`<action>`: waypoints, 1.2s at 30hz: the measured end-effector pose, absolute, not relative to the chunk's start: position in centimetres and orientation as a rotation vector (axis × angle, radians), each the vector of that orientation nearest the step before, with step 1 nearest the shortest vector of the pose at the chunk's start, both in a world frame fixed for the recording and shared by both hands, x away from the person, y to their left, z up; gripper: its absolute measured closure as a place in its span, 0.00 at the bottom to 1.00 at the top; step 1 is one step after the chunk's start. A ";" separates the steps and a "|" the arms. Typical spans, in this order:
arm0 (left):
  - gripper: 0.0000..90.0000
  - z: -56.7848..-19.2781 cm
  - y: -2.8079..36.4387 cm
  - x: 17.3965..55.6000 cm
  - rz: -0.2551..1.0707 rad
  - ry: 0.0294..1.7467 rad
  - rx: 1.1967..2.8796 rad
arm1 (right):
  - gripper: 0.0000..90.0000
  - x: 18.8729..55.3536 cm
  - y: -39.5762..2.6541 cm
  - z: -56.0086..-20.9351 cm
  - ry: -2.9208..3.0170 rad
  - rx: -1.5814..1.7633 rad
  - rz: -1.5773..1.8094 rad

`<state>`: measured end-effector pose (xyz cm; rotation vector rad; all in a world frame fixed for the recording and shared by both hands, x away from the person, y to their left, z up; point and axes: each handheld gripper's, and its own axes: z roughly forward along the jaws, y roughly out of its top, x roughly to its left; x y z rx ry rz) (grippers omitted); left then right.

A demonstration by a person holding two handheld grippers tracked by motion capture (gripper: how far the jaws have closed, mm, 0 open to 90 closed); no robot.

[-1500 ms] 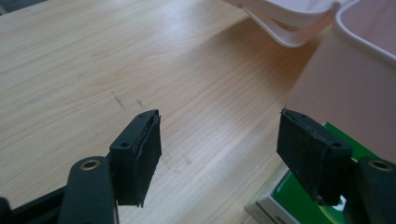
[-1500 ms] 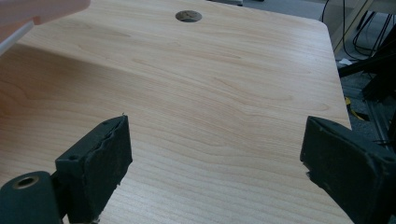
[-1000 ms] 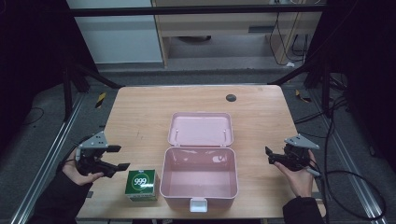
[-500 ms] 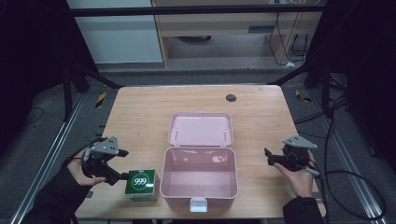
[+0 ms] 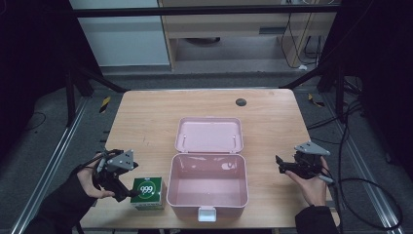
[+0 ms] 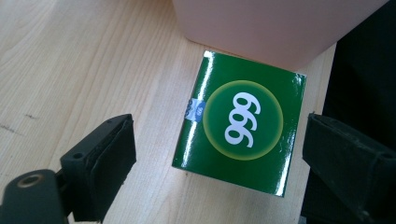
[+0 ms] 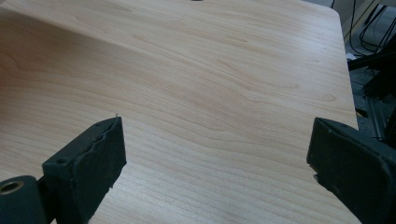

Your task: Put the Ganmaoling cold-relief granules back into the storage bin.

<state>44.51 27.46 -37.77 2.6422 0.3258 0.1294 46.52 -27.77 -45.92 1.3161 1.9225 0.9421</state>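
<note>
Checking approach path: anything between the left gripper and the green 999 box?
Nothing visible. The left gripper is open, its jaws either side of the green 999 box with bare table around. The open pink box sits beside it, not between.

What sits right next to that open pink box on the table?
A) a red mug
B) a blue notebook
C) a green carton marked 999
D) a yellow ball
C: a green carton marked 999 stands against the left side of the pink box, with the left gripper beside it.
</note>
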 end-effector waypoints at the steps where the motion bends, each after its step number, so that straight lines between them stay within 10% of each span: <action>1: 0.08 -37.9 27.1 44.4 0.128 0.312 2.660 | 0.05 46.5 -27.8 -45.9 1.923 1.320 0.944; 36: 0.07 -42.1 24.3 44.7 0.060 0.194 2.798 | 0.04 46.7 -27.6 -46.5 1.963 1.308 0.901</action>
